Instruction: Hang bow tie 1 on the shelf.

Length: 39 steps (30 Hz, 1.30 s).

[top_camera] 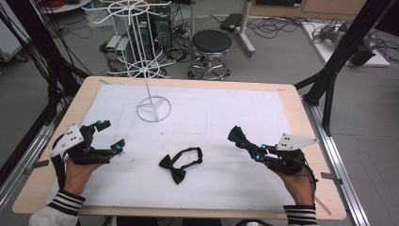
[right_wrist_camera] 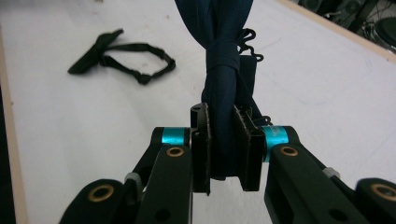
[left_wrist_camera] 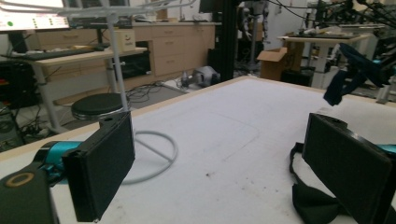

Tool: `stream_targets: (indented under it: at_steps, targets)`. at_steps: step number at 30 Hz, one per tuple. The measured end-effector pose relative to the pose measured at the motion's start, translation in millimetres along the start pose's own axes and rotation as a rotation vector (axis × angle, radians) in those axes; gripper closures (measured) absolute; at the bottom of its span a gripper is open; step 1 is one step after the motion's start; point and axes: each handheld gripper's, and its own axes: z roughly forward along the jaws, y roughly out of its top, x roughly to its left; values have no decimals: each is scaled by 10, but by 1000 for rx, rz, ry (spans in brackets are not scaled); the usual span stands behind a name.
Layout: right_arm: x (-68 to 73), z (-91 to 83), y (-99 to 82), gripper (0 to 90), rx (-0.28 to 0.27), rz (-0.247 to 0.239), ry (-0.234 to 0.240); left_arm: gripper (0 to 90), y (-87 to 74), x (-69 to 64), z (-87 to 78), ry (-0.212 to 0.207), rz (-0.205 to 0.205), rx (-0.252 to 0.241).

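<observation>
High view, right tongs: right gripper (top_camera: 244,141) at the near right of the table (top_camera: 287,94); jaws pinched on a dark blue bow tie (top_camera: 236,135) held clear of the white mat (top_camera: 226,113)
High view, left tongs: left gripper (top_camera: 109,136) at the near left; jaws spread, nothing between them
High view, stand: white wire rack (top_camera: 149,89) stands far of centre, its ring base on the mat; nothing hangs on it
High view, second tie: black bow tie (top_camera: 179,164) lies flat near centre, between the two grippers; bow toward the near side, strap looping far and right
Left gripper view: jaws wide apart; rack base just beyond the left jaw; black bow tie low at right; blue tie hangs at far right
Right gripper view: pads pressed on the blue tie's folded middle (right_wrist_camera: 224,93); its long axis runs away from the jaws
Key relation: rack lies far and left of the held tie; judged, the right hand must carry it that way
</observation>
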Motion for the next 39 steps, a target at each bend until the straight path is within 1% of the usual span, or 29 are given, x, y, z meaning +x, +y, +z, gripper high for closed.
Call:
stream_targets:
  at_steps: [1,4,5,6,7,8,9,11,12,15,17,19,20,21,22,23,25,27,28,29,31,33,34,36,39]
  targets:
    - [-3,36,34,790,-17,-3,8,98,35,1,20,-11,2,3]
    - [4,83,70,790,-24,-7,12,98,123,-1,81,-46,13,22]
    - [9,125,111,791,-39,-11,20,98,147,-2,102,-55,22,27]
    - [9,125,111,791,-39,-11,20,98,170,-1,122,-59,34,36]
    - [17,164,155,791,-56,-12,27,98,191,-3,142,-67,38,42]
    - [17,164,155,791,-56,-12,27,98,210,-6,160,-73,38,44]
    - [16,185,180,791,-67,-14,31,98,227,-6,179,-80,40,47]
    - [27,227,229,791,-81,-7,44,98,255,-16,217,-98,35,54]
    - [29,249,253,791,-88,-12,47,98,266,-21,235,-109,36,60]
    - [49,330,340,792,-115,-25,66,98,293,-40,304,-157,27,73]
    - [58,351,359,792,-121,-25,73,98,313,-58,354,-185,20,83]
    - [73,410,418,792,-131,-40,86,98,336,-78,410,-212,18,94]
    - [73,410,418,792,-131,-40,86,98,349,-86,438,-225,21,99]
    - [81,442,449,792,-140,-37,97,98,359,-95,460,-233,19,102]
    - [81,442,449,792,-140,-37,97,98,379,-112,502,-252,16,108]
    - [90,470,476,792,-144,-42,108,98,390,-123,523,-259,13,111]
    - [95,504,503,793,-149,-48,110,98,419,-148,578,-277,13,114]
    - [105,557,542,793,-154,-50,123,98,452,-173,633,-291,24,121]
    - [105,557,542,793,-154,-50,123,98,467,-187,660,-295,24,123]
    - [107,578,554,793,-159,-63,127,98,481,-199,687,-304,22,123]
    - [127,614,574,793,-163,-66,134,98,506,-223,738,-315,29,131]
    - [148,668,602,792,-164,-82,146,98,530,-246,784,-329,29,140]
    - [148,668,602,792,-164,-82,146,98,541,-254,807,-337,33,141]
    - [161,698,622,792,-165,-84,151,98,563,-270,846,-340,38,149]
    - [184,750,673,792,-178,-102,166,98,590,-300,901,-348,35,157]
